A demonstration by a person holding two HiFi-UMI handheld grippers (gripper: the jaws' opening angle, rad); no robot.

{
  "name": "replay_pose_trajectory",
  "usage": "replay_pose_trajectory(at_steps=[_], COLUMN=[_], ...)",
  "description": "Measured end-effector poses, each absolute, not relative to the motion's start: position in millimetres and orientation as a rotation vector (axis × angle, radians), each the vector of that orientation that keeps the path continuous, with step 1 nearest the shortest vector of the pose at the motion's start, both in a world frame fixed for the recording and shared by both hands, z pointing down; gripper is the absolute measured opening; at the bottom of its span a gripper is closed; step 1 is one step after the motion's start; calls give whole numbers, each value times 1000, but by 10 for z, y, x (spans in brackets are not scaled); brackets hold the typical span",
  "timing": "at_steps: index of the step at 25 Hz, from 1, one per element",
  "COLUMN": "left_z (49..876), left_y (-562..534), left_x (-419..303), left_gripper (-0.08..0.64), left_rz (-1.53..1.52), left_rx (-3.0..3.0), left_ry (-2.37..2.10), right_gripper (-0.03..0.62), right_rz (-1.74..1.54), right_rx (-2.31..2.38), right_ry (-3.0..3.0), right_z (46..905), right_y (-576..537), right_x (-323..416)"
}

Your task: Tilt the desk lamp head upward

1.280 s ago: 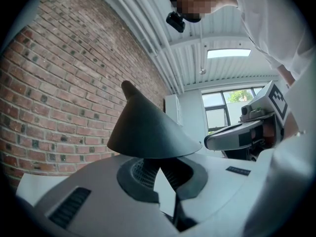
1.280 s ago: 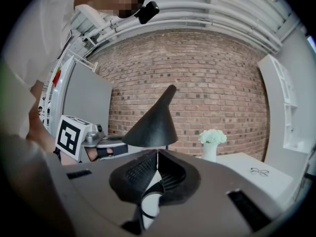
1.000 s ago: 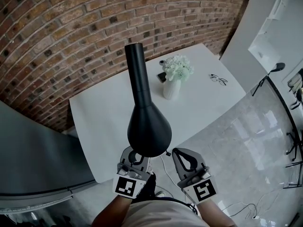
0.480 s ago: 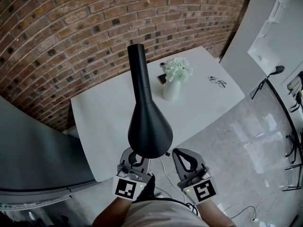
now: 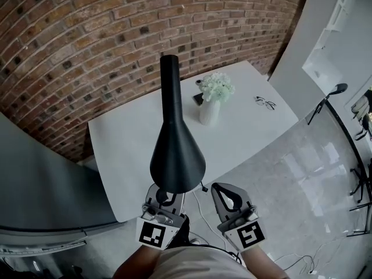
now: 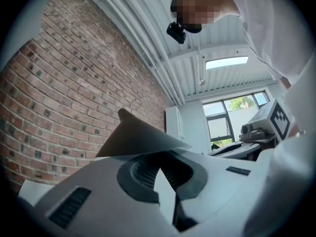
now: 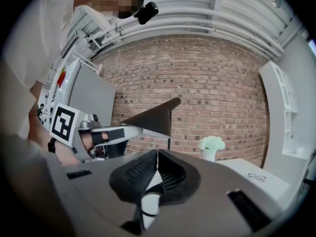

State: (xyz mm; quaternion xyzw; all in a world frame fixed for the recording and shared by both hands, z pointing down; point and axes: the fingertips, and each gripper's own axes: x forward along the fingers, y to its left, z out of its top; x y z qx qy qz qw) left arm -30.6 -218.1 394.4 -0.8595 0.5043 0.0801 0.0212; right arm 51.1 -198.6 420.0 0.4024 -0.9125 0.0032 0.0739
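Above the near edge of the table [image 5: 128, 150], the lamp head [image 5: 177, 158] points away toward the brick wall [image 5: 87, 51], its wide rim right over the tips of the closed left gripper [image 5: 165, 195], the nearer one; the right gripper [image 5: 220, 188], closed and empty, sits beside

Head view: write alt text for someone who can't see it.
A black desk lamp with a cone shade rises over a white table by a brick wall, the left gripper shut on its near rim. The right gripper is beside it, shut and empty; a vase of white flowers and glasses sit on the table.
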Motion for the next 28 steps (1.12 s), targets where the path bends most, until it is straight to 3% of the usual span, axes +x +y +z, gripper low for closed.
replay_pose_trajectory(at_steps=[28], left_z=[3259], left_y=[-1893], left_x=[-442], left_gripper=[8], left_rz=[219], left_rx=[-2533], left_ry=[1525], right_gripper=[17], right_rz=[-45], right_rx=[1196], right_ry=[-2798], right_z=[4005], right_y=[-1738], right_x=[344])
